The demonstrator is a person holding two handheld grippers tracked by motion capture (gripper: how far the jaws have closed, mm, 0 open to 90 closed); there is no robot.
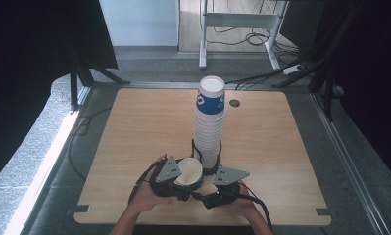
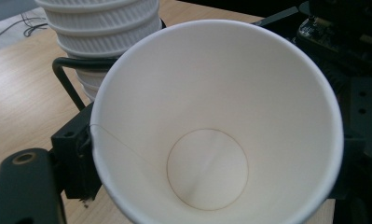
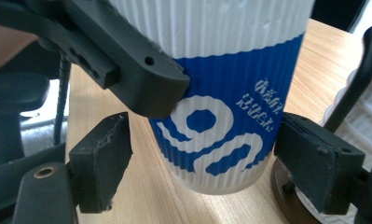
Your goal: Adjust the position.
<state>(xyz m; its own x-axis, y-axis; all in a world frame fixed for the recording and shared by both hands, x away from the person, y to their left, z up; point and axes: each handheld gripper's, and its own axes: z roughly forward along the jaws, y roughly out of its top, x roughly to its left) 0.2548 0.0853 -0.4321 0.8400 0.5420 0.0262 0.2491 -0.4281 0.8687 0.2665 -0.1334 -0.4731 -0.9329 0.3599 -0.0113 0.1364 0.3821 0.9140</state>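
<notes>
A single cup (image 1: 189,172) sits on the desk (image 1: 134,137) near its near edge, just left of the cup stack (image 1: 210,122). The left hand-held gripper (image 1: 181,183) lies left of this cup, the right hand-held gripper (image 1: 217,188) to its right.

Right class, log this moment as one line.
left gripper: shut on cup | right gripper: open, jaws either side of cup | stack: upright beside cup
</notes>
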